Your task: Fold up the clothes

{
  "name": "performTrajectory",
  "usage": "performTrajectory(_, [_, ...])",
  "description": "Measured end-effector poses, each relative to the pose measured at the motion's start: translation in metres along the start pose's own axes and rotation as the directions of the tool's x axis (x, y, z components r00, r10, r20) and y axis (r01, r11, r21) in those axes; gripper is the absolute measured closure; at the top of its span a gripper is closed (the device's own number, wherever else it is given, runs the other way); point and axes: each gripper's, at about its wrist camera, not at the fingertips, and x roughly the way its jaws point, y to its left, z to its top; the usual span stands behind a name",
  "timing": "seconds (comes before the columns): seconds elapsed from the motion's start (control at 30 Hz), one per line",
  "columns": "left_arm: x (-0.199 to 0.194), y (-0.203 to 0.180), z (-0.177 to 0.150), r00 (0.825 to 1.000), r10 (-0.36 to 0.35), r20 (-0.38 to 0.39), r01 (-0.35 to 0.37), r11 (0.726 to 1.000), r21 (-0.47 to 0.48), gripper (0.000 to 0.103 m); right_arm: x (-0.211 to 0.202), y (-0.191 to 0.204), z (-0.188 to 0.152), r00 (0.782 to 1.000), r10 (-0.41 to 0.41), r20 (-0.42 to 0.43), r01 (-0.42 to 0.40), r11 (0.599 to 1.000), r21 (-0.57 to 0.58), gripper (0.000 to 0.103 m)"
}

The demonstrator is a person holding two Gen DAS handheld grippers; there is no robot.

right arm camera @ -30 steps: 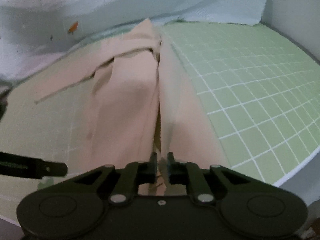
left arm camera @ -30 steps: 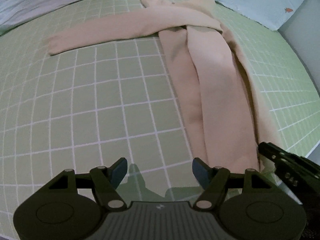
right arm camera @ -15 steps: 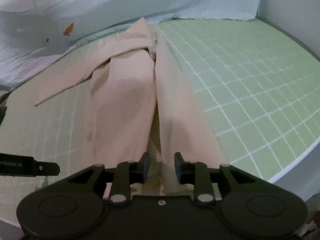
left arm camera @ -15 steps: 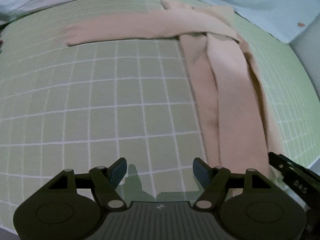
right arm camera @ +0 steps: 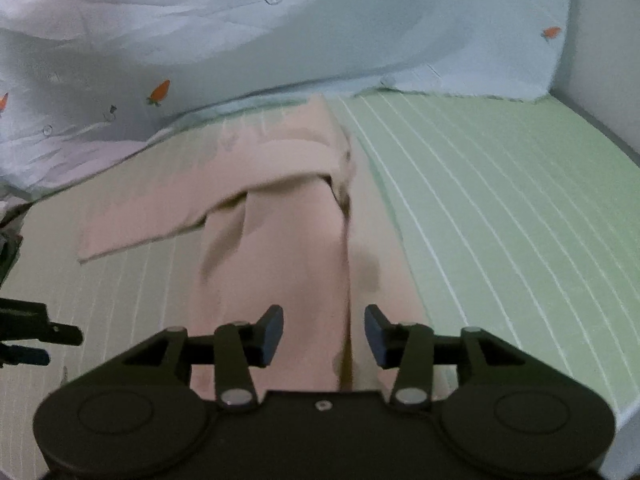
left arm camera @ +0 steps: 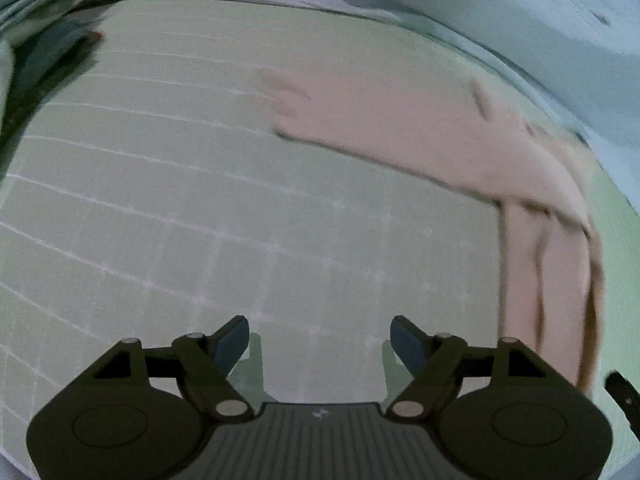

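Note:
A pale pink garment point(right arm camera: 288, 248) lies folded lengthwise on the green gridded mat point(right arm camera: 500, 216), one sleeve point(left arm camera: 380, 120) stretched out to the left. My right gripper point(right arm camera: 324, 334) hovers over the garment's near end; its jaws are opening and the pads do not press the cloth. Over bare mat, left of the garment point(left arm camera: 544, 280), my left gripper point(left arm camera: 320, 340) stands wide and is still opening, with nothing between its fingers. The left gripper's tip point(right arm camera: 48, 334) shows at the left edge of the right wrist view.
A light blue sheet point(right arm camera: 280, 40) with small carrot prints is bunched along the mat's far side. A white wall point(right arm camera: 600, 60) stands at the right. The mat's near right edge point(right arm camera: 608, 412) drops off. A dark, blurred shape point(left arm camera: 44, 76) sits at the far left.
My right gripper has let go of the garment's near edge and opened. My left gripper has swung left over the mat and rolled, so the garment now sits further right in its view.

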Motion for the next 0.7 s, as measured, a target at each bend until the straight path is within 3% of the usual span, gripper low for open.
performTrajectory(0.13, [0.011, 0.016, 0.037, 1.0, -0.001, 0.016, 0.002, 0.996, -0.095, 0.025, 0.031, 0.0, 0.036, 1.0, 0.018, 0.013, -0.018, 1.0, -0.009, 0.063])
performTrajectory(0.27, [0.027, 0.014, 0.081, 0.999, -0.001, 0.052, 0.007, 0.993, -0.121, 0.025, 0.073, -0.001, 0.088, 0.999, 0.002, 0.035, -0.001, 1.0, -0.021, 0.063])
performTrajectory(0.47, [0.059, 0.002, 0.128, 0.997, 0.049, 0.055, -0.046, 0.997, -0.057, 0.024, 0.136, -0.005, 0.155, 0.998, 0.016, 0.057, -0.015, 1.0, -0.023, 0.057])
performTrajectory(0.53, [0.069, 0.001, 0.139, 0.996, 0.073, 0.045, -0.07, 0.996, -0.048, 0.023, 0.157, -0.003, 0.167, 0.999, 0.037, 0.036, -0.036, 0.999, -0.037, 0.053])
performTrajectory(0.57, [0.073, 0.001, 0.141, 0.996, 0.074, 0.049, -0.072, 0.996, -0.043, 0.015, 0.167, -0.001, 0.171, 0.999, 0.046, 0.023, -0.045, 0.998, -0.047, 0.052])
performTrajectory(0.6, [0.075, -0.001, 0.143, 0.996, 0.071, 0.058, -0.069, 0.997, -0.035, 0.015, 0.176, 0.0, 0.174, 0.999, 0.05, 0.006, -0.05, 0.997, -0.054, 0.051])
performTrajectory(0.67, [0.078, -0.009, 0.143, 0.993, 0.092, 0.068, -0.093, 0.996, 0.009, 0.013, 0.191, 0.001, 0.176, 0.998, 0.057, -0.023, -0.058, 0.997, -0.048, 0.051])
performTrajectory(0.7, [0.079, -0.013, 0.142, 0.991, 0.107, 0.075, -0.11, 0.993, 0.036, 0.013, 0.196, 0.001, 0.177, 0.997, 0.065, -0.029, -0.067, 0.997, -0.041, 0.056])
